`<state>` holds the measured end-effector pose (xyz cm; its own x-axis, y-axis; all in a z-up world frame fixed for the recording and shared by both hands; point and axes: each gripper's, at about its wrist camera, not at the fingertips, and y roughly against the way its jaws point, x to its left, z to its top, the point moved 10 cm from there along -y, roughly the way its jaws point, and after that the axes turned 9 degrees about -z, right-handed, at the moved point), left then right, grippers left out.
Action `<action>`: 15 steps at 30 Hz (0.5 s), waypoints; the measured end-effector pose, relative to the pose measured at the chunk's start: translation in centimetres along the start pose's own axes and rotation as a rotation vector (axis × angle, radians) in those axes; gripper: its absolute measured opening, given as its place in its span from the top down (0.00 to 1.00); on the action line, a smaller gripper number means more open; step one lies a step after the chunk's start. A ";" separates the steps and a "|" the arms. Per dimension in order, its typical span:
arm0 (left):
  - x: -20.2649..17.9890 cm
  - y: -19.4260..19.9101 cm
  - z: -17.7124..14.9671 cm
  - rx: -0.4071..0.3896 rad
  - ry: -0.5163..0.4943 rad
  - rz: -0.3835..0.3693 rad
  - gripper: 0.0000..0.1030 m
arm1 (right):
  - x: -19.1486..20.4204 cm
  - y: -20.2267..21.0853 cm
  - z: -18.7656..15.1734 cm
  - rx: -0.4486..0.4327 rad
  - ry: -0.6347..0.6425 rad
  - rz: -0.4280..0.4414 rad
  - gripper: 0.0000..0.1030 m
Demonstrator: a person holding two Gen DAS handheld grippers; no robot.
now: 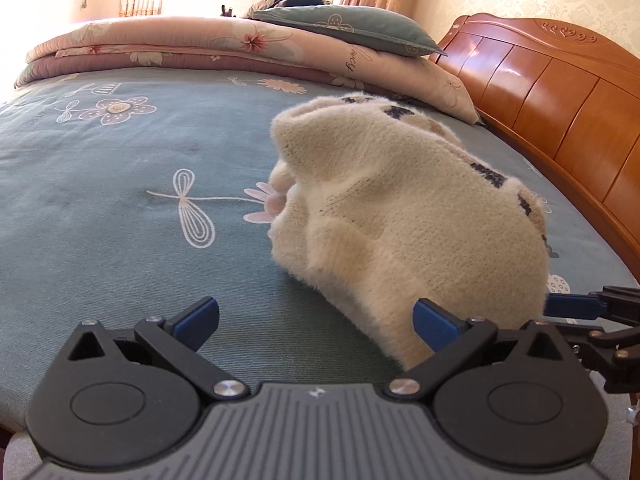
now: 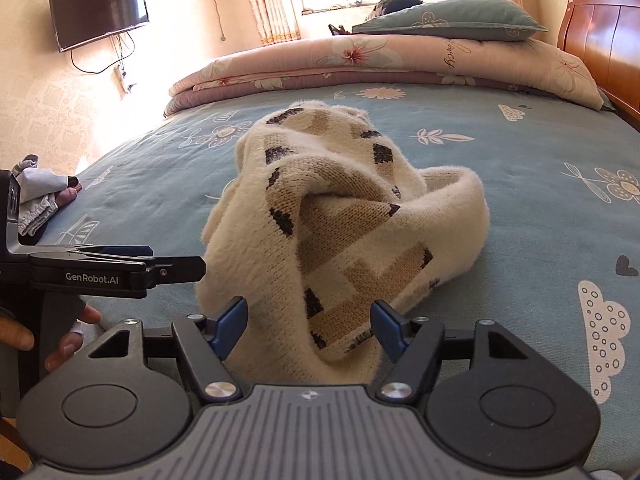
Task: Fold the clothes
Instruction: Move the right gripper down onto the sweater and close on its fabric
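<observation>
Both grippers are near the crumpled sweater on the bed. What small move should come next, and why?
Probably close the right gripper on the near hem of the sweater. Its jaws are open with that edge lying between them, not pinched. The sweater sits in a heap on the bed sheet, so it must be lifted and spread before folding.

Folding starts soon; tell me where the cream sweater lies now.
The cream sweater lies crumpled mid-bed on the blue sheet, just ahead of both grippers, with the folded quilt behind it.
</observation>
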<state>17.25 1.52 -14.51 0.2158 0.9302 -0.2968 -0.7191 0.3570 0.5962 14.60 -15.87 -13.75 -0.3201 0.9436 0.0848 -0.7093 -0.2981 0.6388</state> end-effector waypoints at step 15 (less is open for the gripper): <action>0.0 0.2 -1.1 0.079 -0.119 -0.018 0.01 | 1.9 -3.1 0.5 0.008 0.247 -0.141 0.30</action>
<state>16.39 1.53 -15.23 0.3082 0.9255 -0.2201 -0.6612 0.3748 0.6499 16.50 -13.13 -15.21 -0.3628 0.9116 -0.1931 -0.7526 -0.1645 0.6376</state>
